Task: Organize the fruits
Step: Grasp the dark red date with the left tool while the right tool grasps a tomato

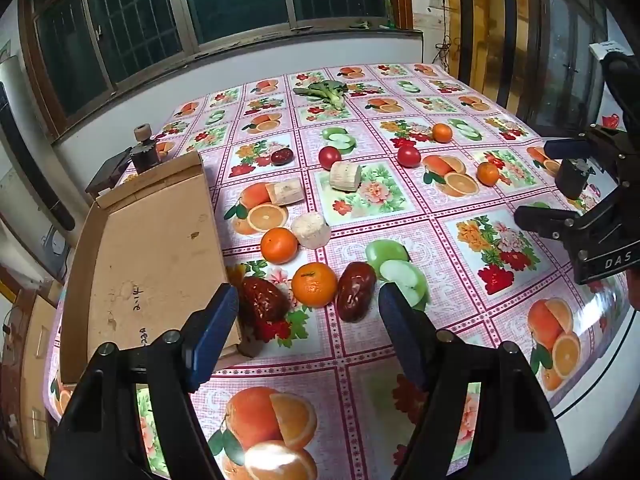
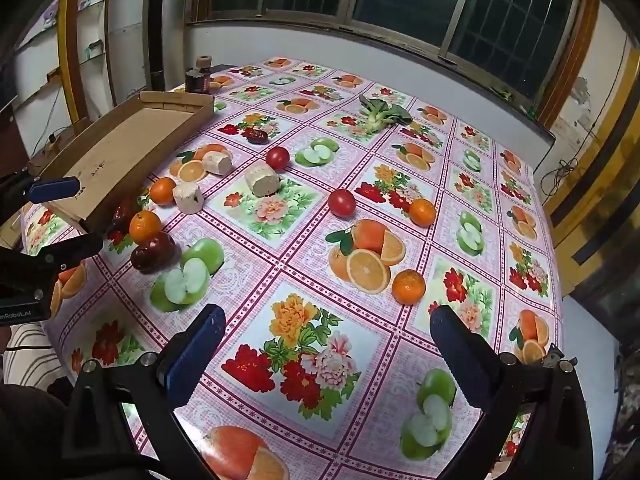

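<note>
My left gripper (image 1: 308, 300) is open and empty, low over the table. Between and just beyond its fingers lie an orange (image 1: 314, 284) flanked by two dark red dates (image 1: 264, 300) (image 1: 355, 292). A second orange (image 1: 279, 245) lies farther back. An empty cardboard tray (image 1: 152, 256) sits at the left, touching the left date. My right gripper (image 2: 326, 328) is open and empty above the cloth. An orange (image 2: 408, 287) lies just beyond its right finger. Two tomatoes (image 2: 341, 202) (image 2: 277, 157) and another orange (image 2: 422, 212) lie mid-table.
Three pale root chunks (image 1: 345, 176) (image 1: 285, 193) (image 1: 311, 230) lie mid-table. A green vegetable (image 1: 326, 92) lies at the far side. A third date (image 1: 281, 156) is behind the tray. A dark jar (image 1: 143, 152) stands at the far left corner. The cloth carries printed fruit pictures.
</note>
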`<state>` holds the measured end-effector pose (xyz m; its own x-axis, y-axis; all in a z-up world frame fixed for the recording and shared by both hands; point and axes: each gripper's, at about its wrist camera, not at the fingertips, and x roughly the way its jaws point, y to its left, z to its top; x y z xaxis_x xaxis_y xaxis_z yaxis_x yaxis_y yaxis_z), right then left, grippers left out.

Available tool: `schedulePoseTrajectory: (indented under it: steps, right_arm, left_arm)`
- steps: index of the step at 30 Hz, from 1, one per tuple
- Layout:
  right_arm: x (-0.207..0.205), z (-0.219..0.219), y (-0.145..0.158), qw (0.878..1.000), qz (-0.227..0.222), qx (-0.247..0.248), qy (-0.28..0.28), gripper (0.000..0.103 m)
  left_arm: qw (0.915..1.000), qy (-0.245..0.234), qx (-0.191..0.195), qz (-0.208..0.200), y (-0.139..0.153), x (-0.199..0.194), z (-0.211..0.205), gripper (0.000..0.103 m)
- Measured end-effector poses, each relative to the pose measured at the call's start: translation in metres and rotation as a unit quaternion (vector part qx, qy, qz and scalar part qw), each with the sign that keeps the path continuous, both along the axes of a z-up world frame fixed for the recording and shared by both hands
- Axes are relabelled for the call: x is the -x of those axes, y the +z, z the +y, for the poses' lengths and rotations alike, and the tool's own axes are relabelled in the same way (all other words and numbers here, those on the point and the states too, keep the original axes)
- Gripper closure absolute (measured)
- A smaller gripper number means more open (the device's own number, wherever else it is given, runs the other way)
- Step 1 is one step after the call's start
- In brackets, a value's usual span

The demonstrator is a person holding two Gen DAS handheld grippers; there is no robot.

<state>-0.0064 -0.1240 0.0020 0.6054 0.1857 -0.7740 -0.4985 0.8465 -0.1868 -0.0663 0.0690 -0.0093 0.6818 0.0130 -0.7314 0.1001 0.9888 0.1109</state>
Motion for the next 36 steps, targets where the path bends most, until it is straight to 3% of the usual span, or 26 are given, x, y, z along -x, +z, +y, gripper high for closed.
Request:
schedulePoseTrajectory:
  steps: [25, 36]
  right_arm:
    - [-0.004, -0.001, -0.005, 1.0, 0.011, -0.006, -0.001, 0.0]
    - [-0.022, -0.008, -0.018, 0.997, 0.064, -0.032, -0.005, 0.0]
  left_arm:
    - [0.9994, -0.011, 0.026, 0.02, -0.004, -0.003, 0.0, 0.031]
    - [0.9972, -0.019, 0.05, 0.053, -0.02, -0.016, 0.001, 0.031]
